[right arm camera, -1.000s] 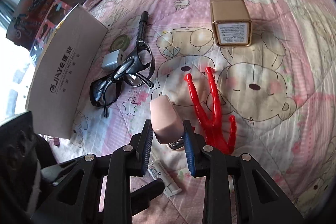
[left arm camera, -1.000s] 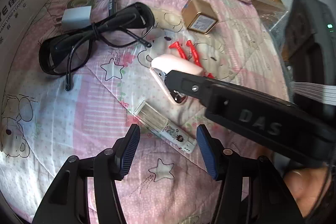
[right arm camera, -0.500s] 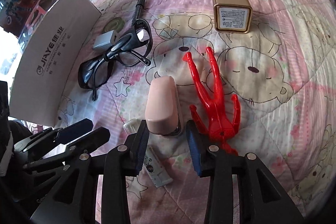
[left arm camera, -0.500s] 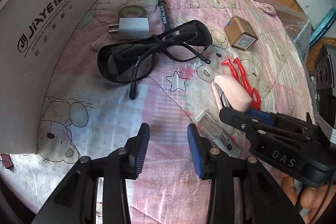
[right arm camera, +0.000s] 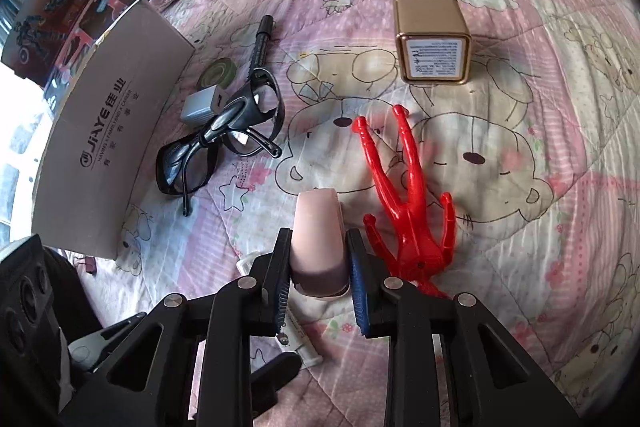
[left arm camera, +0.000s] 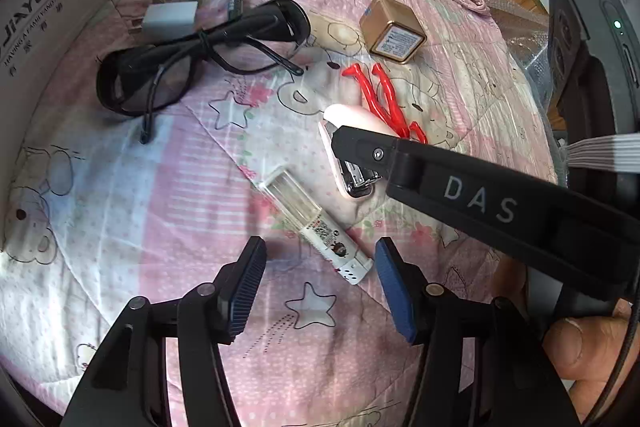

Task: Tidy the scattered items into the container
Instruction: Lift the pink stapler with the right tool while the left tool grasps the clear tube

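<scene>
Right gripper (right arm camera: 318, 263) closed, both blue pads pressed flat against the sides of the pink stapler (right arm camera: 318, 235), fingers pointing forward and low over the quilt. Left gripper (left arm camera: 320, 283) wide open, jaws well apart, tilted down just above the bedding, holding nothing. A hand (left arm camera: 580, 343) grips the right gripper's handle at the left view's lower right edge.

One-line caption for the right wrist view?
Right gripper shut on pink stapler, beside red hanger on the quilt.
</scene>
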A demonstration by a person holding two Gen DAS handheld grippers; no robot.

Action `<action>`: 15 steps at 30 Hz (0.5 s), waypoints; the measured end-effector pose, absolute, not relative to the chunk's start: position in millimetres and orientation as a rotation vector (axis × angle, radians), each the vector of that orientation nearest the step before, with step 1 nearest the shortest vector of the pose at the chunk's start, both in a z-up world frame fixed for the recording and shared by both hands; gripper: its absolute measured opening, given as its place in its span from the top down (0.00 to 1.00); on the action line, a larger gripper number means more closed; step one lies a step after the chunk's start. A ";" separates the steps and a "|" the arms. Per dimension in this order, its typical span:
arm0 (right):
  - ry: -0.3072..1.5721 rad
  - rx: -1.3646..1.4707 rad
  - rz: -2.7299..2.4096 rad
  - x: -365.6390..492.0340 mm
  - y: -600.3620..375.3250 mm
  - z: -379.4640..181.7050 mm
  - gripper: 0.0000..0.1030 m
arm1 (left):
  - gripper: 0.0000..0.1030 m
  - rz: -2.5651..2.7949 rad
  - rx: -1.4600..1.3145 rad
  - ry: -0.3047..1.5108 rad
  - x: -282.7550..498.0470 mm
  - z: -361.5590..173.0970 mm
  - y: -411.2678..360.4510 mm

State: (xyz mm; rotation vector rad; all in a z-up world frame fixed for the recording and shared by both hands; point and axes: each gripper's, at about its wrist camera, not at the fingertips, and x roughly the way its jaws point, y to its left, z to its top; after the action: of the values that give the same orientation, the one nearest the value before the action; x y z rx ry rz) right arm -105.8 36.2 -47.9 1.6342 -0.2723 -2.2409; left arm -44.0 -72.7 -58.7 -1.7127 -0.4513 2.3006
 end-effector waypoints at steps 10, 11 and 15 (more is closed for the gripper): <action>-0.327 1.648 -2.201 -105.9 34.9 -48.0 0.73 | 0.99 2.340 -1.757 -0.395 -46.1 -62.1 -104.4; -0.315 1.646 -2.192 -104.7 32.0 -47.5 0.73 | 0.99 2.356 -1.778 -0.373 -45.6 -63.2 -110.0; -0.251 1.641 -2.209 -101.3 25.6 -47.0 0.73 | 0.76 2.307 -1.785 -0.517 -48.3 -63.8 -119.2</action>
State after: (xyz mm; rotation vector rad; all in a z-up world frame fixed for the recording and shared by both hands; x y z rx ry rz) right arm -101.3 25.6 -47.0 1.6411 -0.2513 -2.2092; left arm -48.3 -119.2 -63.8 -1.7851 -0.5166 2.3074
